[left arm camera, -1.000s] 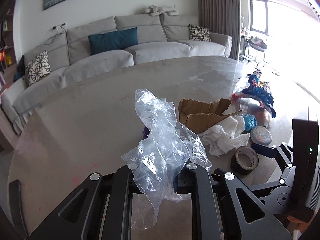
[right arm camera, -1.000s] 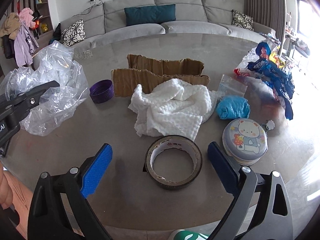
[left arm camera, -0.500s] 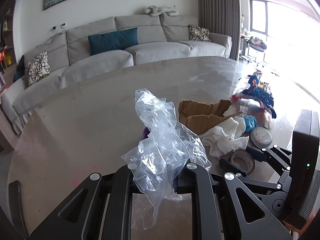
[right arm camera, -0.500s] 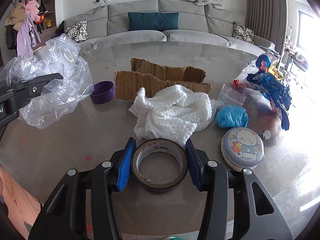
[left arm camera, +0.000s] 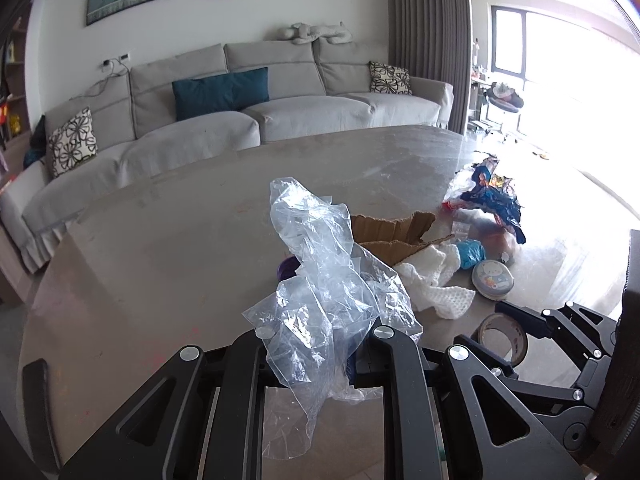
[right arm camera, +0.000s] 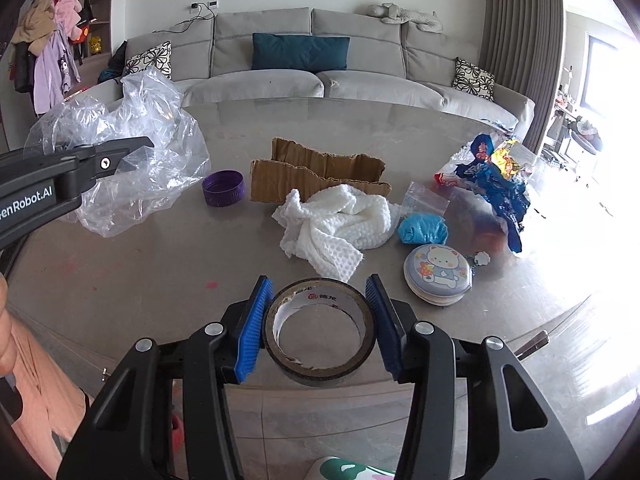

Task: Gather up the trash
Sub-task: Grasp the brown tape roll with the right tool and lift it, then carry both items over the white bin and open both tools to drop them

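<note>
Your right gripper [right arm camera: 320, 324] has its blue-padded jaws clamped on the tape roll [right arm camera: 320, 330] at the near edge of the bench [right arm camera: 400, 124]; red print on the roll's inner rim is too small to read. Your left gripper [left arm camera: 320, 344] has its jaws together on the plastic bag [left arm camera: 324, 280], held up at the left. From the right wrist view, its side reads "enRobot.AI", the start cut off. On the bench beyond the roll lie a white cloth [right arm camera: 336, 224], torn cardboard [right arm camera: 320, 172] and a purple cap [right arm camera: 223, 188]. To the right sit a bear tin [right arm camera: 438, 274], a blue wad [right arm camera: 422, 229] and snack wrappers [right arm camera: 496, 176].
</note>
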The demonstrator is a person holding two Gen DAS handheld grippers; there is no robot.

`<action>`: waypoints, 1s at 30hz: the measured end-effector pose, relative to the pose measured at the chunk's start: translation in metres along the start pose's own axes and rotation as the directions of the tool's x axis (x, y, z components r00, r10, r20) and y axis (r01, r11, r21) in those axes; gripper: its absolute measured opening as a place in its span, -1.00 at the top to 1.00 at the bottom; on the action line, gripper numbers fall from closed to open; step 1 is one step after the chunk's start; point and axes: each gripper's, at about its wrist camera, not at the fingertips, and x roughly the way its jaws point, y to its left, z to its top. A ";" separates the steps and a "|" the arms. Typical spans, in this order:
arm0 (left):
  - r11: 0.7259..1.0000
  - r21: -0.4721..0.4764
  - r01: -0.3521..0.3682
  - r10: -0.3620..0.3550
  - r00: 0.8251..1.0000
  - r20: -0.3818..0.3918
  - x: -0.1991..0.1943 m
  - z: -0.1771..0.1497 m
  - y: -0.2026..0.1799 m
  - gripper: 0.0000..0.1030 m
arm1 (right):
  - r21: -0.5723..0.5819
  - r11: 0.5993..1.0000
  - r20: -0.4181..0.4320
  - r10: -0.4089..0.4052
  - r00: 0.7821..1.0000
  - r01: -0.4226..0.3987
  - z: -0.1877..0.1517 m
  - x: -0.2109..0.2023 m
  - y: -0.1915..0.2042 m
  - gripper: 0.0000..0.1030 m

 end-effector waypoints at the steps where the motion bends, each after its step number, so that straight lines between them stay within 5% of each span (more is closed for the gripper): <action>1: 1.000 0.002 0.011 -0.011 1.000 0.000 -0.006 -0.002 -0.003 0.68 | 0.005 1.000 0.004 -0.005 1.000 0.005 -0.002 -0.010 -0.001 0.04; 11: 0.981 0.113 0.156 -0.154 0.988 -0.024 -0.076 -0.042 -0.066 0.68 | 0.078 0.987 -0.030 -0.138 0.990 0.140 -0.053 -0.099 -0.015 0.04; 21: 0.922 0.237 0.306 -0.295 0.952 -0.080 -0.127 -0.084 -0.152 0.67 | 0.200 0.928 -0.044 -0.312 0.949 0.314 -0.109 -0.188 -0.051 0.04; 30: 0.857 0.355 0.375 -0.340 0.927 -0.158 -0.127 -0.126 -0.210 0.66 | 0.273 0.882 -0.072 -0.379 0.923 0.383 -0.152 -0.208 -0.081 0.04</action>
